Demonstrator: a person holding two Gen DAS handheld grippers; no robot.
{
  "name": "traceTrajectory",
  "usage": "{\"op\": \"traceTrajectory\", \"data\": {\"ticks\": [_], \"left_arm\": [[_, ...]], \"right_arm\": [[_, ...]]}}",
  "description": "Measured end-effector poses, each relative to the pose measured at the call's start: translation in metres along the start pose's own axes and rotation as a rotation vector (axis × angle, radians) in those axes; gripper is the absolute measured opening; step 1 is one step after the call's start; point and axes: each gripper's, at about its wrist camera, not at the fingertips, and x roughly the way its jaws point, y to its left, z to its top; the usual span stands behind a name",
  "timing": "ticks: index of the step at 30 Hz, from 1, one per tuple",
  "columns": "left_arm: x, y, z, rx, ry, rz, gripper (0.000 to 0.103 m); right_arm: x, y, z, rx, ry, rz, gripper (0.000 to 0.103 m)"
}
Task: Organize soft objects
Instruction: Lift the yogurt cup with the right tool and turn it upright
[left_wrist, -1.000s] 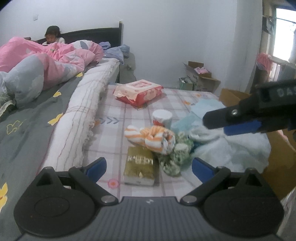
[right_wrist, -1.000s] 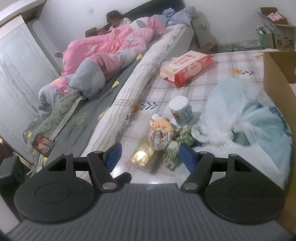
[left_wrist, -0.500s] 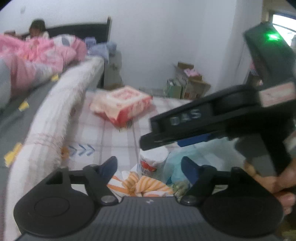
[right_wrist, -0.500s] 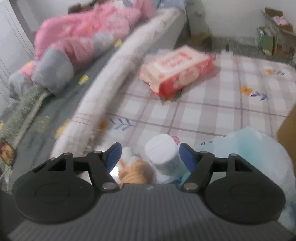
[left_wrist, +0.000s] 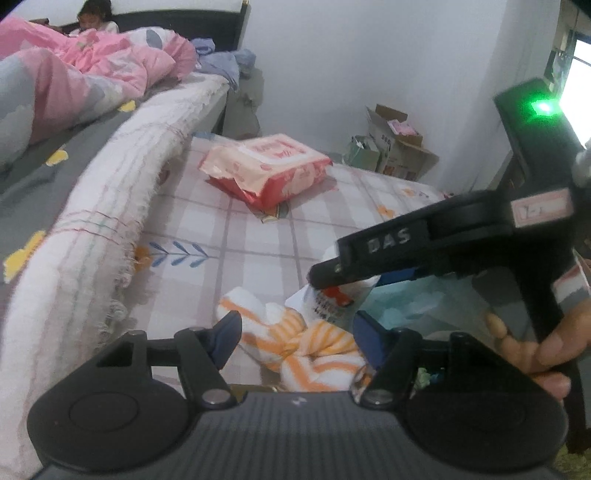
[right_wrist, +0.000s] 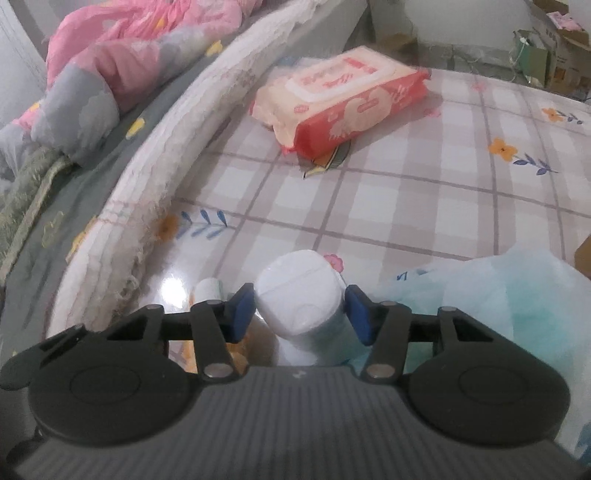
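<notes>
Right tool (right_wrist: 300, 315) has just closed around the white roll (right_wrist: 299, 306).

Pretty soft indoor daylight overall, coming from the window (left_wrist: 580, 85), which is totally blown out. There's a white glare patch on the checked sheet (right_wrist: 369, 206) just left of the white roll (right_wrist: 301, 295). The green LED (left_wrist: 543, 108) below the window blooms. Heavy fisheye bending around the window edge, and everything is slightly smeary, worst on the pink quilt (right_wrist: 122, 48).
</notes>
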Motion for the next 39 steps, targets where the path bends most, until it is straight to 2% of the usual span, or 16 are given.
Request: {"op": "traceTrajectory", "data": {"ticks": [7, 10, 12, 15, 18, 24, 29, 33, 39], "left_arm": [[-0.044, 0.002, 0.000, 0.000, -0.072, -0.022, 0.071], [-0.068, -0.001, -0.006, 0.005, -0.095, -0.053, 0.071], [-0.084, -0.001, -0.013, 0.005, -0.108, -0.082, 0.071], [-0.109, -0.002, -0.034, 0.003, -0.115, -0.117, 0.071], [-0.129, 0.001, -0.061, -0.023, -0.081, -0.136, 0.071], [-0.150, 0.016, -0.119, -0.084, 0.005, -0.100, 0.071], [-0.149, 0.027, -0.146, -0.112, 0.058, -0.041, 0.069], [-0.147, 0.025, -0.152, -0.098, 0.054, -0.014, 0.065], [-0.143, 0.014, -0.151, -0.050, 0.039, -0.011, 0.062]], "right_arm": [[-0.059, 0.005, -0.001, 0.027, -0.161, 0.069, 0.050], [-0.090, 0.012, -0.009, 0.038, -0.208, 0.145, 0.050], [-0.108, 0.016, -0.020, 0.061, -0.211, 0.225, 0.050], [-0.120, 0.018, -0.043, 0.130, -0.164, 0.366, 0.050], [-0.116, 0.021, -0.075, 0.199, -0.078, 0.463, 0.050], [-0.068, 0.037, -0.140, 0.318, 0.160, 0.605, 0.050], [-0.038, 0.053, -0.171, 0.338, 0.260, 0.595, 0.051], [-0.040, 0.050, -0.176, 0.370, 0.253, 0.604, 0.052], [-0.054, 0.042, -0.175, 0.285, 0.187, 0.438, 0.055]]}}
